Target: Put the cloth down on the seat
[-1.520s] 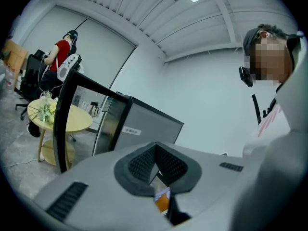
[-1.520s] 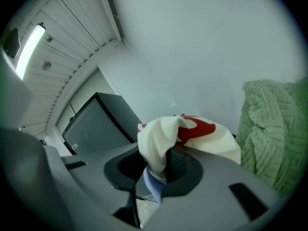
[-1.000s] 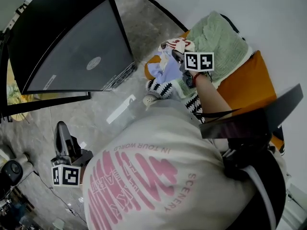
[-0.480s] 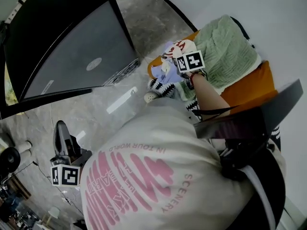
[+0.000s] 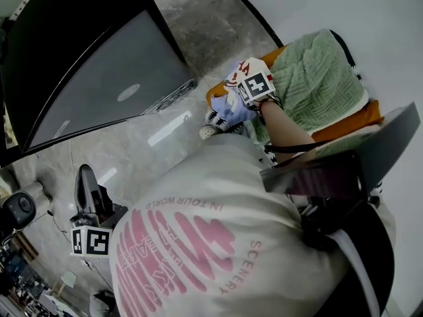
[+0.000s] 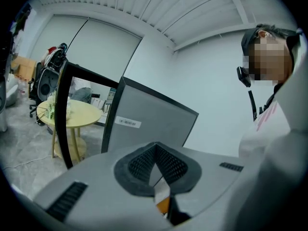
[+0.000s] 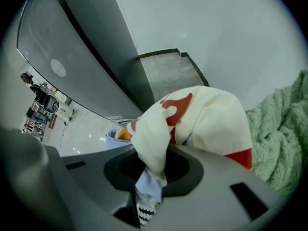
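A bunched cloth [image 5: 231,103], white with red patches and a lavender part, hangs from my right gripper [image 5: 240,98], which is shut on it. The gripper points steeply down over the left front corner of the orange seat [image 5: 347,119]. In the right gripper view the cloth [image 7: 197,119] drapes over the jaws of the gripper [image 7: 153,166] and hides the fingertips. My left gripper [image 5: 83,185] is low at the left, far from the seat, over the floor. In its own view that gripper [image 6: 154,150] has its pads together with nothing between them.
A green towel [image 5: 310,78] covers most of the seat and shows at the right [image 7: 284,134]. Black-and-white zigzag fabric [image 5: 217,119] lies at the seat's front. A big dark panel [image 5: 99,71] stands left of the seat. A yellow round table [image 6: 72,112] is behind it.
My right gripper has sunk and turned downward with the cloth, bringing it closer to the seat's corner. The left gripper has shifted only a little.
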Demonstrator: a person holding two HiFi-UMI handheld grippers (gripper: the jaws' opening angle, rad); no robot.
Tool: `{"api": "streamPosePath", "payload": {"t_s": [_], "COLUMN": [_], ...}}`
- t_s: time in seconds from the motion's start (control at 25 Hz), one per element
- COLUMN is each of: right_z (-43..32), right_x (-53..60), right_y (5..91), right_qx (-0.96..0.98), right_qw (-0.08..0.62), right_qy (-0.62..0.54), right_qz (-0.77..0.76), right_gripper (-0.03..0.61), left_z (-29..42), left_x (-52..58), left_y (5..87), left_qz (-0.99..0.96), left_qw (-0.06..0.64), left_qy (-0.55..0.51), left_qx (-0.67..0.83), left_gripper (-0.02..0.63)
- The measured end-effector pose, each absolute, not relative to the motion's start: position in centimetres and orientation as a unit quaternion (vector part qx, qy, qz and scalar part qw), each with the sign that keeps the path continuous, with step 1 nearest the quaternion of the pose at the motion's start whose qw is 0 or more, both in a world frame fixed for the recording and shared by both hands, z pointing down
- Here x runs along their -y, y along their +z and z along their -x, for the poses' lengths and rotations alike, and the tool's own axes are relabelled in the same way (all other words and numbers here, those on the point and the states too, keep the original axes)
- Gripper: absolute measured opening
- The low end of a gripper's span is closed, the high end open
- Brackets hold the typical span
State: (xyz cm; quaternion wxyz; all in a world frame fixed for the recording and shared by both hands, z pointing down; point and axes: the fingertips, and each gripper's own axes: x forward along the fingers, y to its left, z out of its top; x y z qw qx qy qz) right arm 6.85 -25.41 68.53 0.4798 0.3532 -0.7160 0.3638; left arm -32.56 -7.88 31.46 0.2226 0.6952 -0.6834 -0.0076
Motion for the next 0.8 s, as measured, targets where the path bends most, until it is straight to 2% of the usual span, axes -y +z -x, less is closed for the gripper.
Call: {"api": "streamPosePath", "payload": {"t_s": [0.36,0.8], "right_z": [-5.2,-4.8], "right_x": [22.1,20.4], "right_y": [70.0,70.9], "right_qx": [0.714,0.695], "right_qw": [0.500,0.567], "right_qy": [0.374,0.350], "right_qz": [-0.317,-0.269], "right_gripper": [0.083,0.087], "left_z": [32.5,32.2], "left_x": [6.5,4.9], "left_y": [31.1,31.6], "left_qz": [-0.689,-0.682], "left_qw": [0.223,0.225], "left_qy": [0.006,0.014], "left_qx": [0.690,0.696], "left_gripper": [0.009,0.009]}}
